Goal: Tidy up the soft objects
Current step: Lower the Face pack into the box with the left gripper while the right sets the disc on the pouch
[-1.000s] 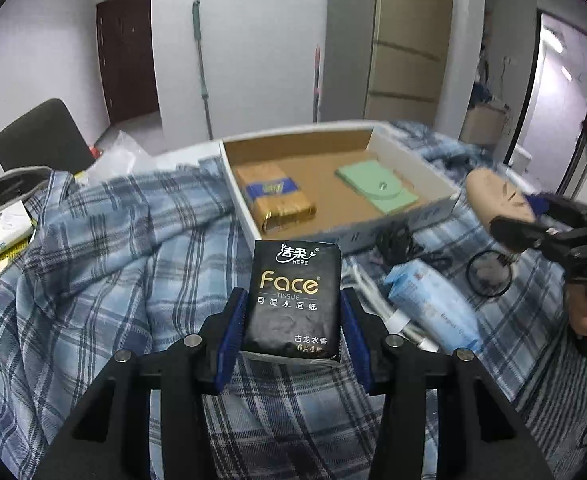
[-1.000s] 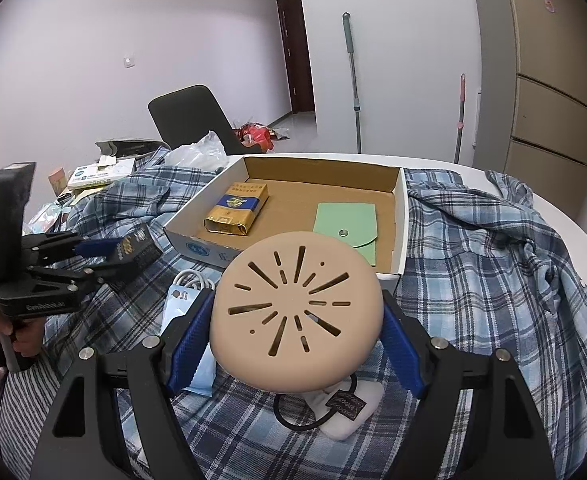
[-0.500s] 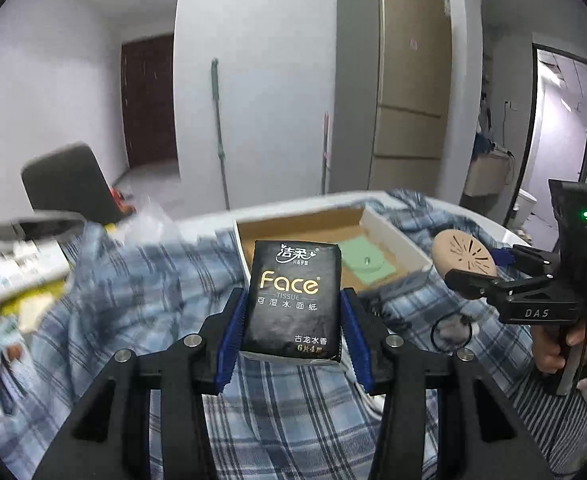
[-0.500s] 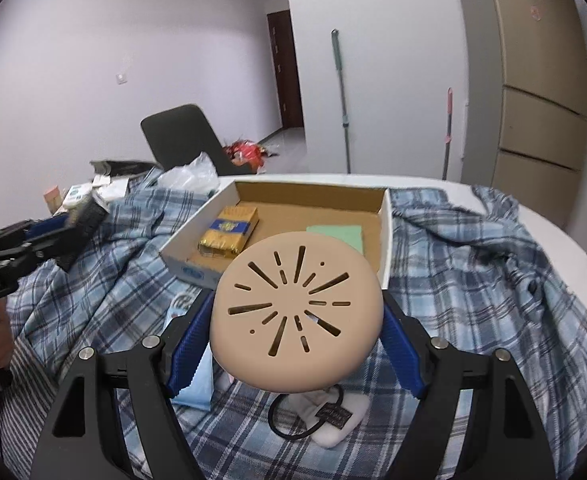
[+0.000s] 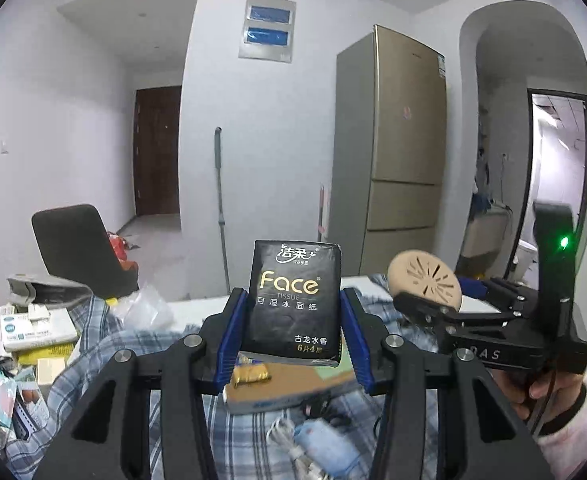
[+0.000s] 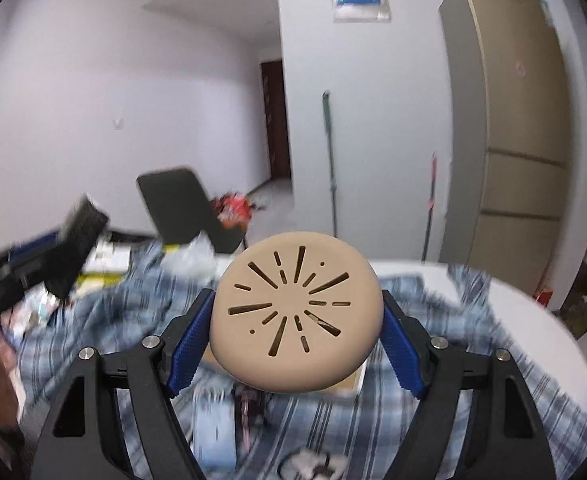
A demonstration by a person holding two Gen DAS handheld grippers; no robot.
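Observation:
My left gripper (image 5: 293, 336) is shut on a black "Face" tissue pack (image 5: 293, 300), held upright and raised above the table. My right gripper (image 6: 295, 344) is shut on a round beige pad with slits (image 6: 295, 316); it also shows in the left wrist view (image 5: 423, 286), to the right of the tissue pack. The cardboard box (image 5: 293, 384) lies below and behind the left gripper, mostly hidden, with a gold packet (image 5: 250, 374) inside. In the right wrist view the left gripper with its pack (image 6: 73, 248) appears blurred at the left.
A blue plaid shirt (image 5: 101, 364) covers the round white table (image 6: 533, 320). A light blue pack (image 5: 325, 444) and white cables lie in front of the box. Clutter of boxes and papers (image 5: 33, 332) sits at the left. A black chair (image 5: 77, 244) stands behind.
Both grippers have risen and tilted up with their loads. The table and box have dropped low in both views, and the room's walls and fridge fill the frames.

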